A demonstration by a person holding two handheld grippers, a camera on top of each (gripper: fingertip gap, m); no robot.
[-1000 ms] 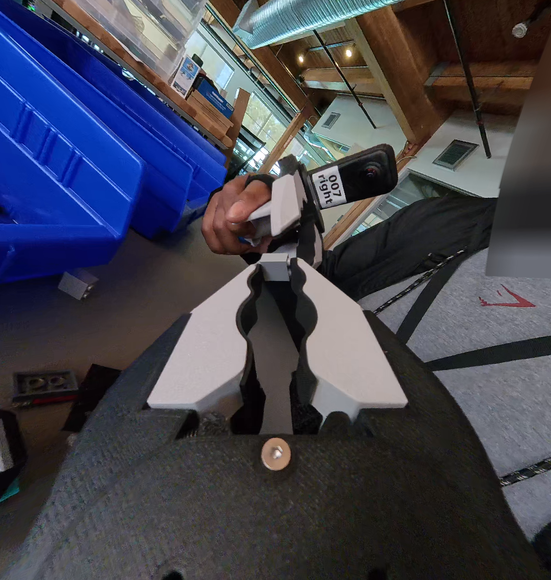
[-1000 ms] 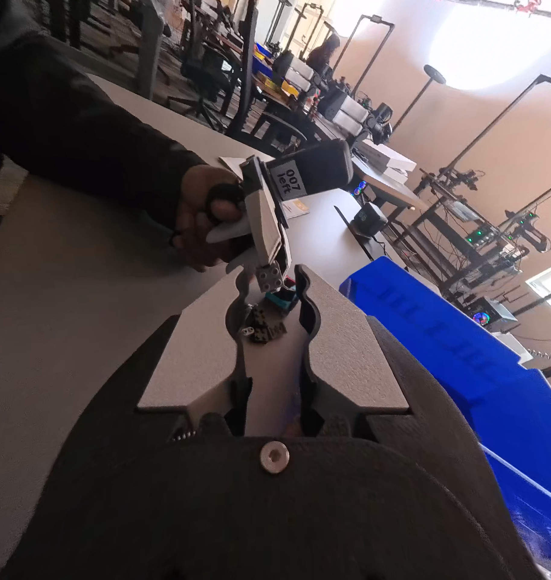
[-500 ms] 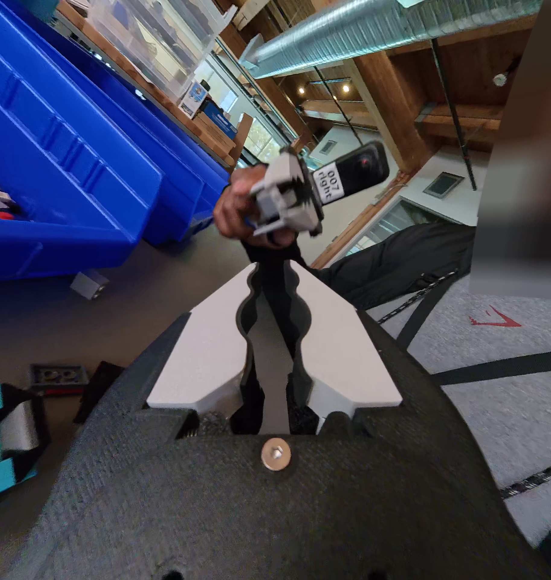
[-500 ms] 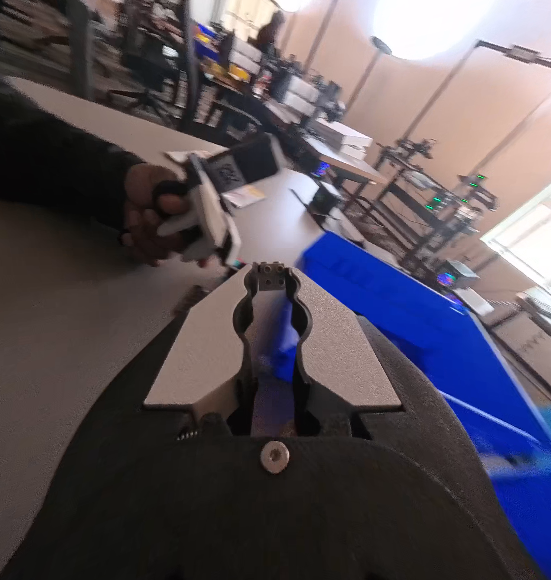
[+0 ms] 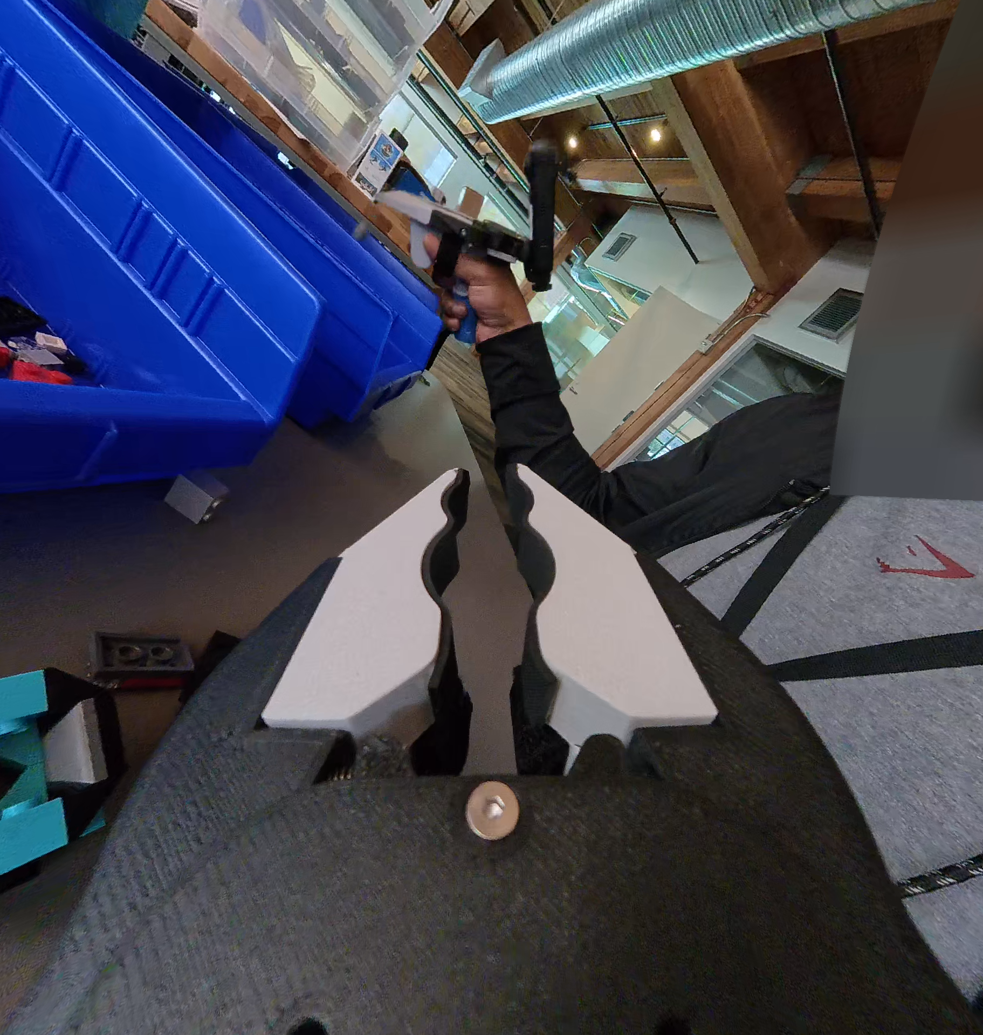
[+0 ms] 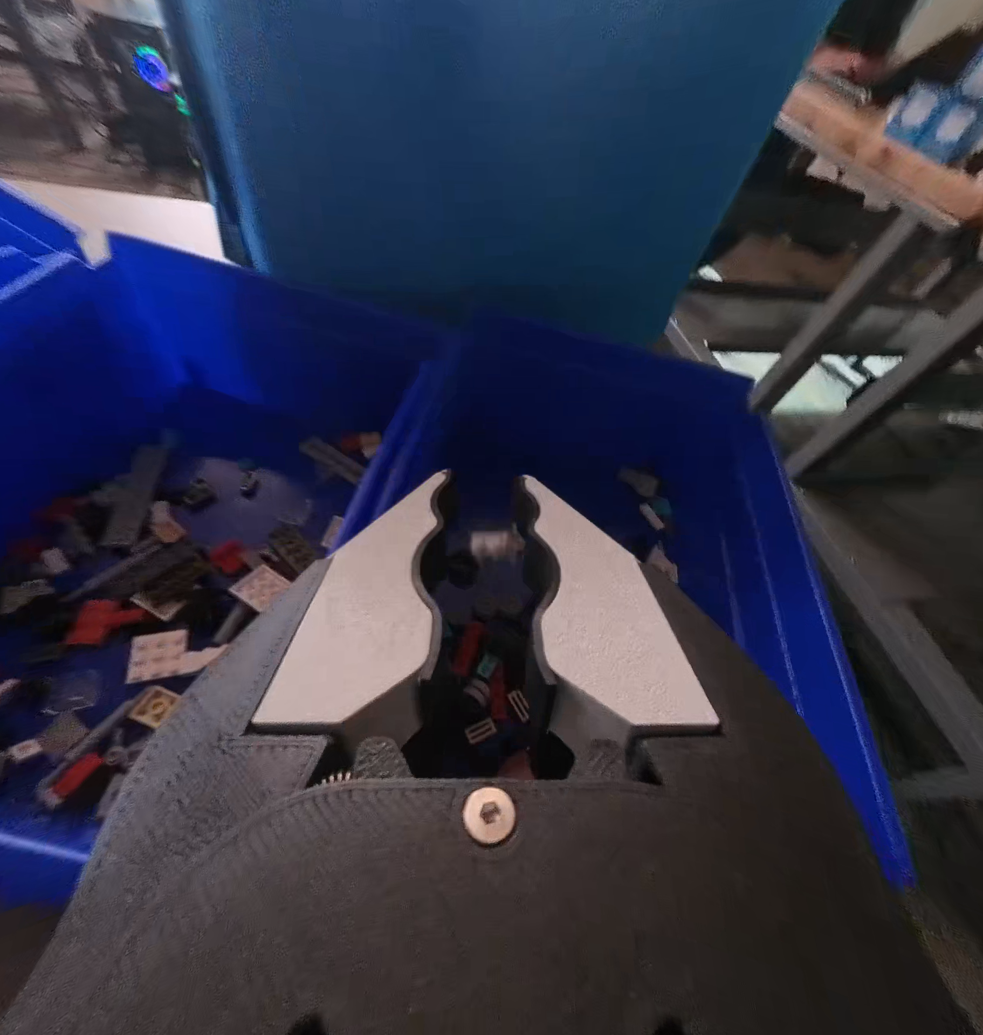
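Right gripper (image 6: 483, 481), jaws parted and seemingly empty, hovers over blue bin (image 6: 780, 537); left gripper (image 5: 486, 476) narrowly parted.

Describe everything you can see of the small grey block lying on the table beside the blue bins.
The small grey block is a light grey, boxy plastic-looking piece with flat matt faces and a darker end face showing round openings. It lies tilted on the dark table, right at the foot of the nearest blue bin; whether it touches the bin cannot be told. No gripper touches it, and the left gripper hangs apart from it.
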